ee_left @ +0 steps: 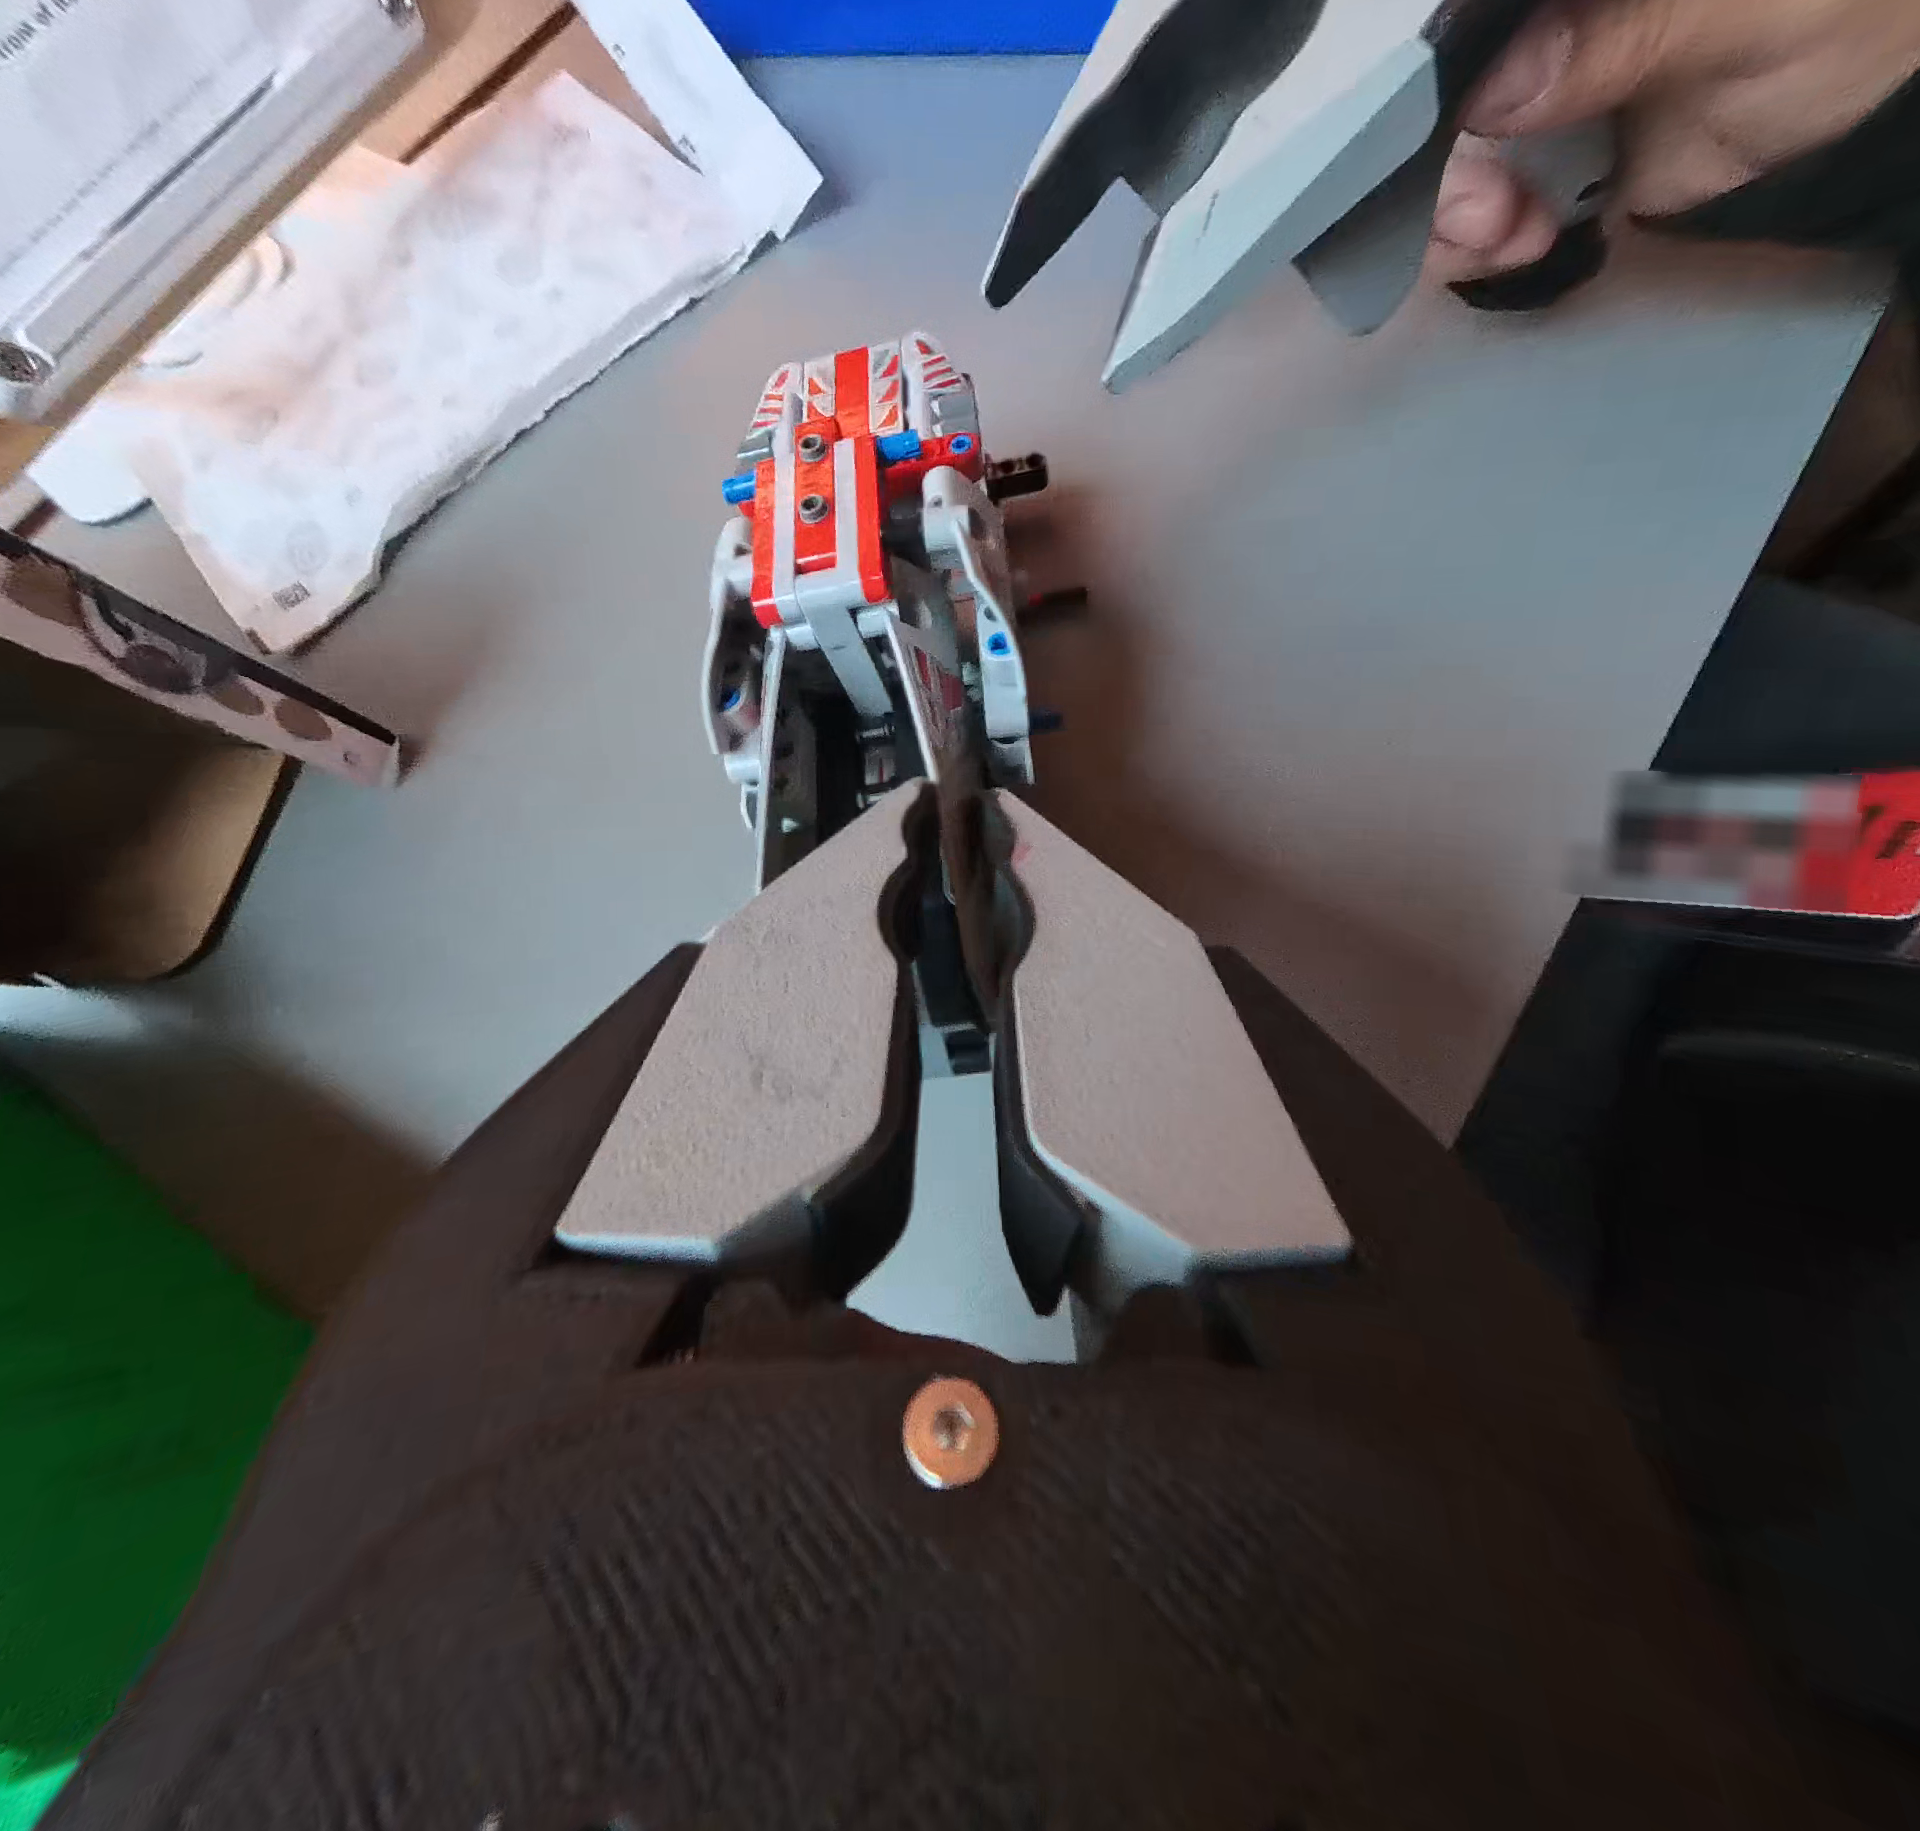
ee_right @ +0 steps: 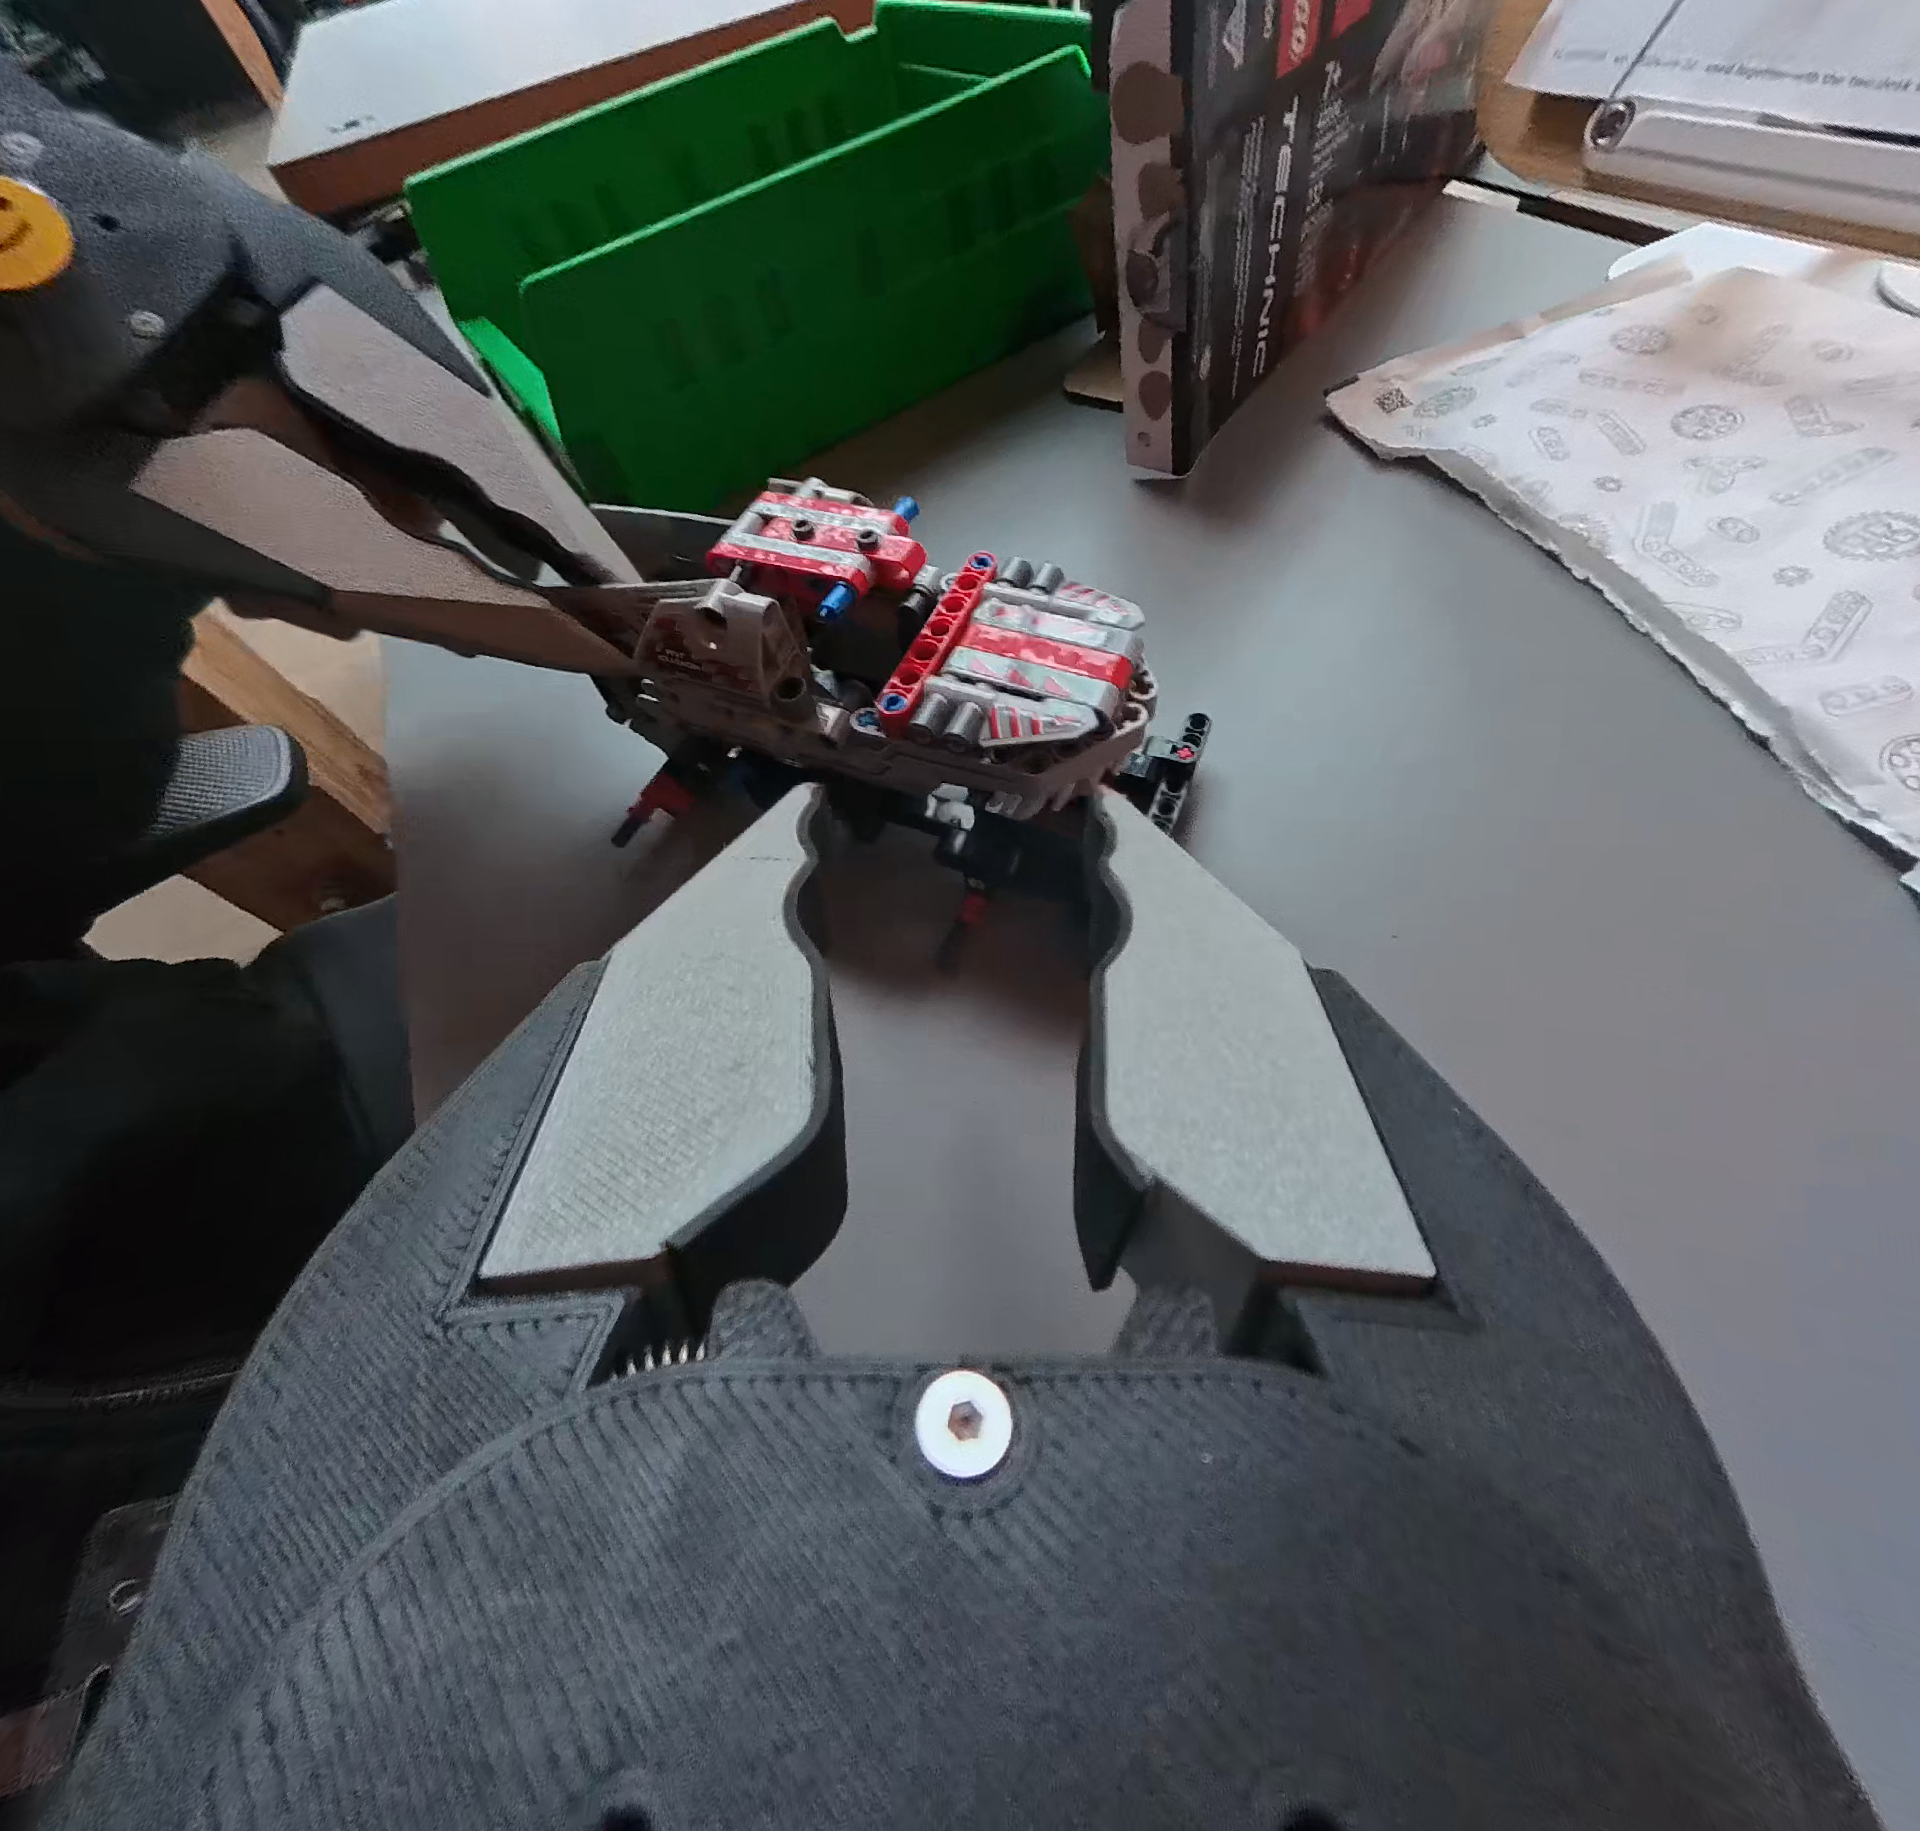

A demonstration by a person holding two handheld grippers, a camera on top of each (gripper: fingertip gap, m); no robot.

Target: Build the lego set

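A red, white and grey lego model [ee_left: 862, 555] stands on the grey table [ee_left: 1351, 586]. My left gripper [ee_left: 961, 825] is shut on the model's rear end and holds it. In the right wrist view the model [ee_right: 914, 659] lies just beyond my right gripper [ee_right: 951, 815], which is open and empty, its fingertips at the model's near side. The left gripper [ee_right: 613, 628] shows there at the left, clamped on the model's rear. The right gripper [ee_left: 1060, 327] shows at the upper right of the left wrist view, held by a hand [ee_left: 1662, 98].
A green bin [ee_right: 769, 254] stands behind the model, a lego box [ee_right: 1278, 181] upright to its right. A printed paper bag [ee_right: 1714, 514] lies at the right. A document holder [ee_right: 1745, 119] with papers is at the far right. The table edge [ee_left: 1714, 597] runs at the right. Spacing between my two grippers at the tips: around 11 cm.
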